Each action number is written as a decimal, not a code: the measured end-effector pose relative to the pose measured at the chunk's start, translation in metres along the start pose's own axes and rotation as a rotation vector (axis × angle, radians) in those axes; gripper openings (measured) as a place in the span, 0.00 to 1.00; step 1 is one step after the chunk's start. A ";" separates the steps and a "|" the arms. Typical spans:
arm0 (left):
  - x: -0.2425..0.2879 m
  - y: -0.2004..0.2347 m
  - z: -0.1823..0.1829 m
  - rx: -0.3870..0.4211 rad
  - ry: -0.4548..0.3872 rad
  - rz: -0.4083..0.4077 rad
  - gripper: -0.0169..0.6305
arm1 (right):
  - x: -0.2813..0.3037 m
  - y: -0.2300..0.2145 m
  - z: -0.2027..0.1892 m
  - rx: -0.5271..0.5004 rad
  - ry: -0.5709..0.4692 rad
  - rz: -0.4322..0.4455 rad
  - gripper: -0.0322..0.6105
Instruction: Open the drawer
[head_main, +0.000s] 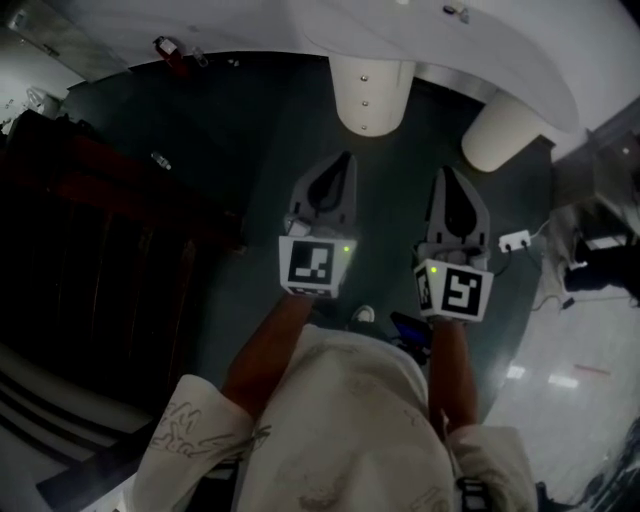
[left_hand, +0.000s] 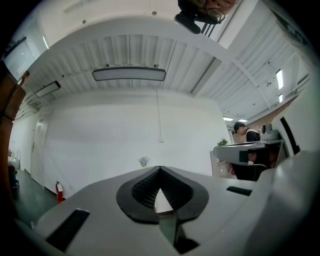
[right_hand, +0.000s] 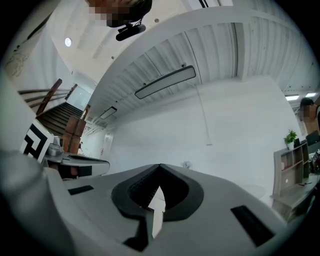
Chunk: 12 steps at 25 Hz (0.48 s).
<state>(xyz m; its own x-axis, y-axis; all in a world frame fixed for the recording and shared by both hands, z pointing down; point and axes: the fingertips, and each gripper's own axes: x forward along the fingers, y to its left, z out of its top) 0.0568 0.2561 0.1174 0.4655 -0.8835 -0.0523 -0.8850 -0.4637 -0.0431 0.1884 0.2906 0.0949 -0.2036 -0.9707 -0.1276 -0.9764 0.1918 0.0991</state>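
No drawer shows in any view. In the head view my left gripper (head_main: 344, 160) and right gripper (head_main: 446, 175) are held side by side over a dark floor and point toward a white curved table (head_main: 470, 45). Both are shut, tips together, with nothing between them. In the left gripper view the left gripper (left_hand: 160, 168) faces a plain white wall, its black pads closed to a point. In the right gripper view the right gripper (right_hand: 160, 165) is equally closed and faces the same wall. Neither touches anything.
Two thick white table legs (head_main: 370, 95) (head_main: 498, 132) stand just beyond the grippers. Dark wooden stairs (head_main: 100, 230) fill the left. A red fire extinguisher (head_main: 172, 52) stands far left, a white power strip (head_main: 515, 240) lies right. A person (left_hand: 247, 135) sits at a desk.
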 end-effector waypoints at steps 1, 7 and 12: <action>0.001 -0.004 -0.001 0.000 0.004 0.006 0.03 | -0.001 -0.004 -0.002 0.006 0.005 0.003 0.06; 0.000 -0.016 -0.004 -0.012 0.006 0.034 0.03 | -0.004 -0.016 -0.010 0.015 0.017 0.021 0.06; 0.000 -0.008 -0.007 -0.023 0.014 0.042 0.03 | 0.007 -0.009 -0.015 0.015 0.033 0.028 0.06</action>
<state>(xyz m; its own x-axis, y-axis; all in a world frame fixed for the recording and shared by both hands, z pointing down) 0.0638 0.2591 0.1246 0.4273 -0.9032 -0.0392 -0.9041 -0.4270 -0.0182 0.1970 0.2798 0.1083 -0.2290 -0.9691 -0.0922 -0.9713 0.2212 0.0873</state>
